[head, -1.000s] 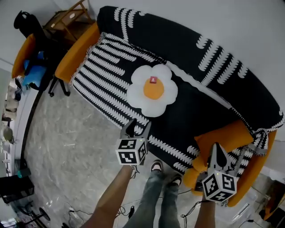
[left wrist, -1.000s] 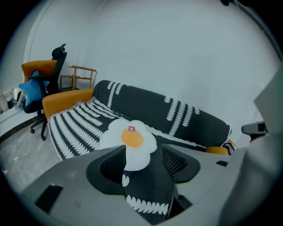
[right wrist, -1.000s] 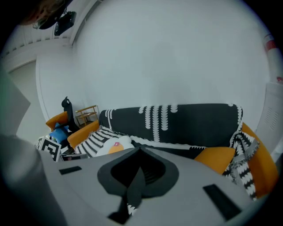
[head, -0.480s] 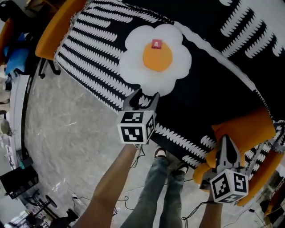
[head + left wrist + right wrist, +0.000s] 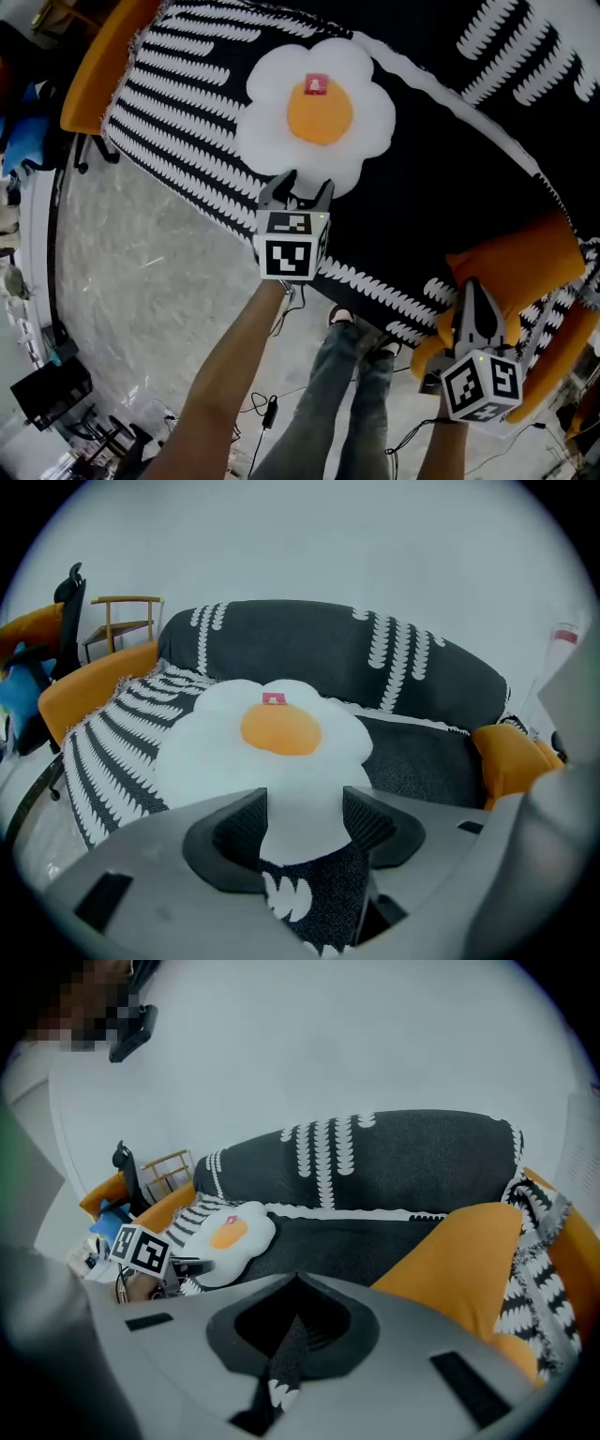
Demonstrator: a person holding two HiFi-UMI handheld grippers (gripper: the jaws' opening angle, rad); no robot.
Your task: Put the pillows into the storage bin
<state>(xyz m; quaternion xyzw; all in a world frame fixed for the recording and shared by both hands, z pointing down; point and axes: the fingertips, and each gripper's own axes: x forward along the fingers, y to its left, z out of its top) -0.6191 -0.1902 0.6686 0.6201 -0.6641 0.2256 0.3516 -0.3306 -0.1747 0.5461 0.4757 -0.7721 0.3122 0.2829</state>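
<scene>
Left gripper (image 5: 305, 816) poised at the near edge of the fried-egg pillow (image 5: 317, 112); no grip made.
The pillow lies flat on the seat of the black-and-white sofa (image 5: 450, 187), yolk face up, its small red tag on the side toward the backrest. It is roughly round with no marked long axis, and one white lobe points at the left gripper and sits between its parted jaws. Contact with the pads appears likely but cannot be confirmed. The right gripper (image 5: 472, 292) has its jaws together and empty, just beside the orange pillow (image 5: 520, 272). Risks: a bite on the thin lobe alone may let the soft pillow sag and slip out, and a low closure may pinch the sofa cover underneath. No storage bin is in view.
</scene>
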